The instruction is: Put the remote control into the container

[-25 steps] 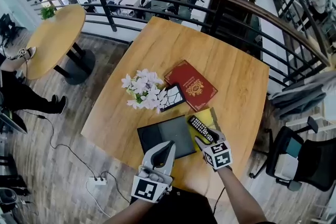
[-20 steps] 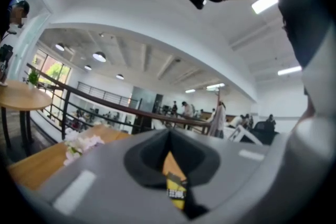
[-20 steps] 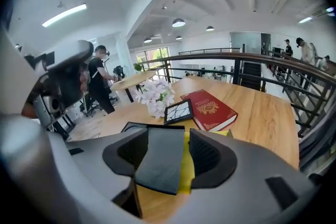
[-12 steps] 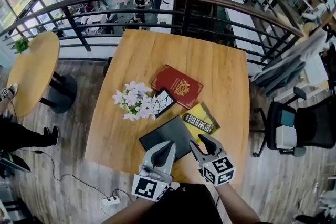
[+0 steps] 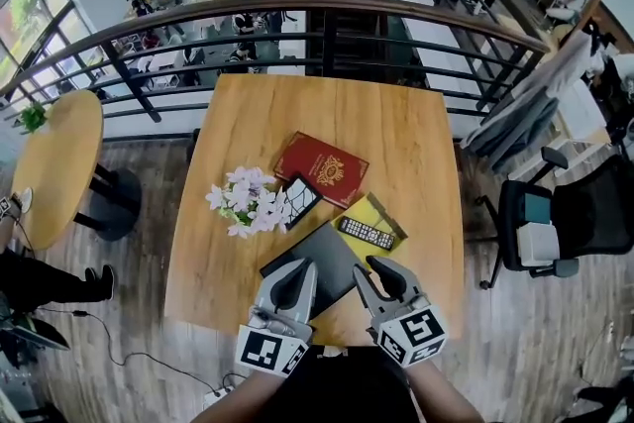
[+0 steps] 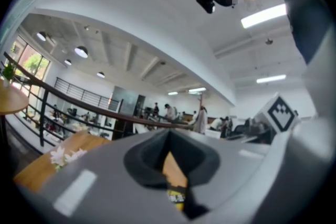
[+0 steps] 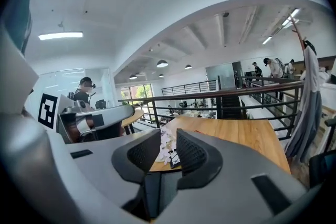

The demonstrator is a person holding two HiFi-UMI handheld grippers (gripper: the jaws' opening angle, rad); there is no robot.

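While the R gripper [image 5: 374,272] jaws are closing w/ nothing btwn them, the remote control [image 5: 367,233] lies on the yellow container [image 5: 371,211] just ahead of it, not touching. L gripper [image 5: 295,270] jaws are together, empty.

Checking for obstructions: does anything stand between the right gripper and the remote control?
Nothing visible does. The remote control lies on the yellow container just beyond the right gripper, with only bare tabletop between them. The black tray sits left of that line. The right jaws are closing with nothing between them.
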